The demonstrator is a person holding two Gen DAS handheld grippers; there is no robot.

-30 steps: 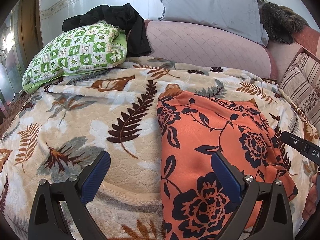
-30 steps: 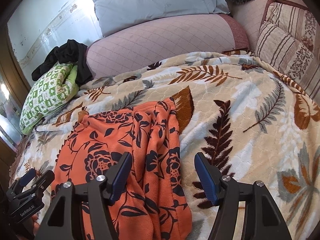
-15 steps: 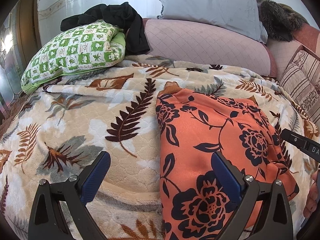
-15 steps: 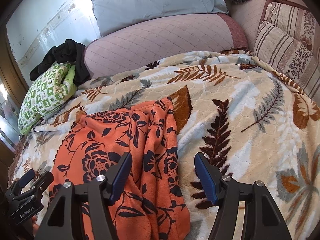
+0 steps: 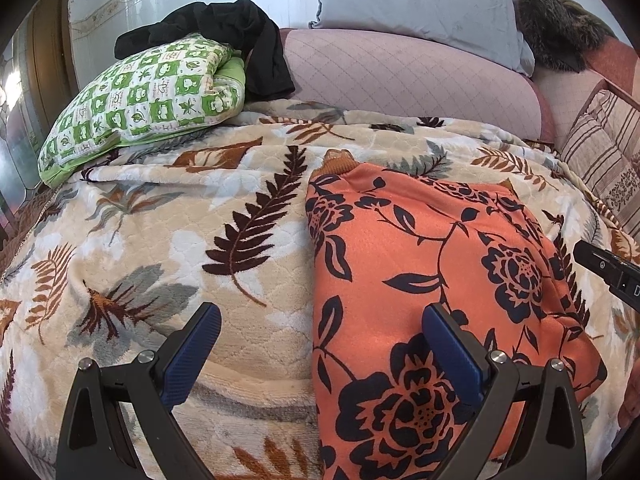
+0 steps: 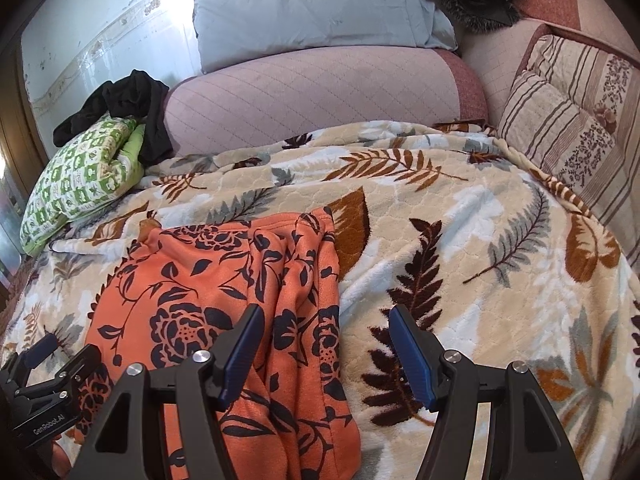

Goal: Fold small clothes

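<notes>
Orange floral garment (image 5: 432, 280) lies flat-ish on the leaf-print blanket (image 5: 160, 240), near the blanket's front edge, long axis running front-to-back toward the pink bolster (image 5: 400, 76). Left side is smooth, right side bunches into lengthwise pleats (image 6: 296, 280). Left gripper (image 5: 320, 336) is spread wide, holding nothing; its right finger (image 5: 452, 348) sits over the cloth, its left finger over bare blanket, so the garment's left long edge runs between the 2 fingers. Right gripper (image 6: 324, 344) is also spread and empty, mirrored: left finger over the pleats, right finger over blanket, garment's right long edge between them. Both look about equally near, each straddling its own edge at the near end. My read: next grab is 1 near corner per side; the bunched right side probably needs smoothing before a clean fold. Contact with the cloth can't be judged.
</notes>
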